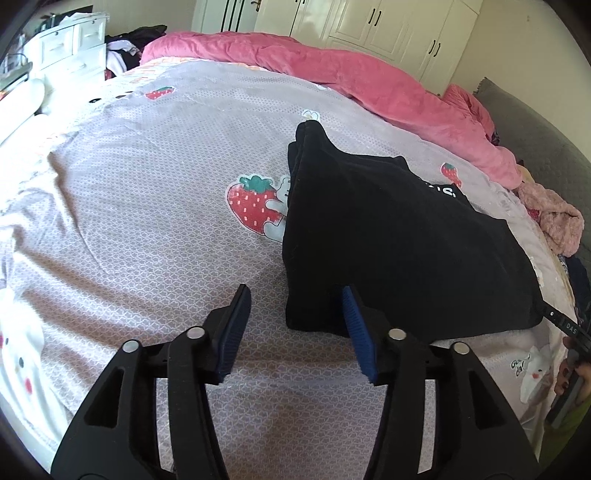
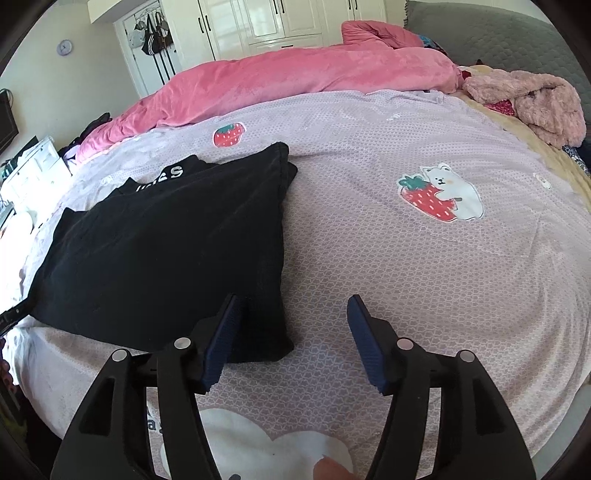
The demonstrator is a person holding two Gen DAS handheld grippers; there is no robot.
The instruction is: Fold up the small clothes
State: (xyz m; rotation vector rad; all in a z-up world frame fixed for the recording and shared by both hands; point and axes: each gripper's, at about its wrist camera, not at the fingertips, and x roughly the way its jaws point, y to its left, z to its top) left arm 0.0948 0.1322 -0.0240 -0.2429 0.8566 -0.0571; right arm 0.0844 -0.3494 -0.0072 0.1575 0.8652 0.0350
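A black garment (image 1: 388, 236) with white lettering lies partly folded on the lilac strawberry-print bedspread (image 1: 147, 184). It also shows in the right wrist view (image 2: 166, 251). My left gripper (image 1: 295, 299) is open and empty, just over the garment's near left corner; its right finger overlaps the cloth edge. My right gripper (image 2: 293, 306) is open and empty, at the garment's near right corner; its left finger overlaps the cloth edge.
A pink duvet (image 1: 332, 74) is bunched along the far side of the bed. A fluffy pink garment (image 2: 535, 103) lies at the headboard end. White drawers (image 1: 70, 51) stand at the far left, wardrobes (image 2: 277, 22) behind.
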